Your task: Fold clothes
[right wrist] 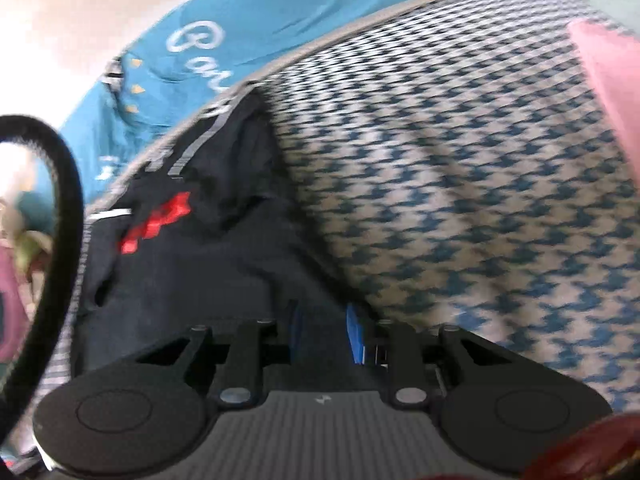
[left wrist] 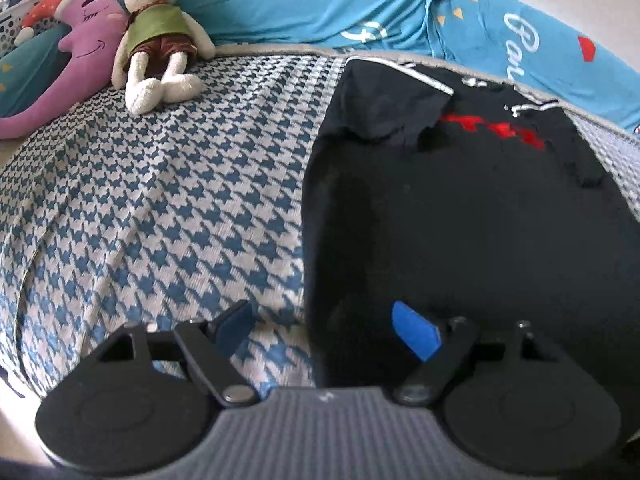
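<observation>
A black garment (left wrist: 460, 208) with a red print and white stripes lies flat on the houndstooth bed cover (left wrist: 160, 200). My left gripper (left wrist: 326, 326) is open wide and low over the garment's near left edge. One blue pad is over the cover, and the other blue pad (left wrist: 416, 330) is over the black cloth. In the right wrist view the black garment (right wrist: 192, 264) runs from the far left down to my right gripper (right wrist: 324, 334). Its jaws stand close together at the garment's near right edge, with dark cloth filling the narrow gap between them.
A stuffed rabbit (left wrist: 160, 36) and a purple plush pillow (left wrist: 76, 52) lie at the bed's far left. A blue printed pillow (left wrist: 360, 4) runs along the head. A pink item (right wrist: 612, 76) lies at the far right. A black cable (right wrist: 60, 216) loops on the left.
</observation>
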Motion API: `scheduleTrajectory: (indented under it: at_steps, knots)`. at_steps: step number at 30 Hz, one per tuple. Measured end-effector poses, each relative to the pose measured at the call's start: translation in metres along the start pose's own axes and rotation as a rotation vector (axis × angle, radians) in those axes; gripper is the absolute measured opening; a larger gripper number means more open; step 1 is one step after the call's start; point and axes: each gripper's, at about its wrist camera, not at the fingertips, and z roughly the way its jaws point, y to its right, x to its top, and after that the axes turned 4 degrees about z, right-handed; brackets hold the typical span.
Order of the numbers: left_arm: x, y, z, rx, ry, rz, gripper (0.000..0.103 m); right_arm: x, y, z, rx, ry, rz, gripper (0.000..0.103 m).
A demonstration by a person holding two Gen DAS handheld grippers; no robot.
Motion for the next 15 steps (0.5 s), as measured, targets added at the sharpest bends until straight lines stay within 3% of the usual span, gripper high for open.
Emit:
scheduleTrajectory:
  at_steps: [5,11,15]
  knots:
    - [-0.005,0.006,0.001,0.014,-0.018,0.019,0.086,0.0,0.006,0.0,-0.044,0.012,0.022,0.014]
    - [-0.008,0.007,-0.007,-0.044,0.029,0.002,0.085,0.001,0.006,-0.008,0.019,0.048,0.043,0.022]
    - [-0.012,0.017,-0.009,-0.074,0.029,0.028,0.085,0.0,-0.001,-0.004,0.041,0.019,0.019,0.024]
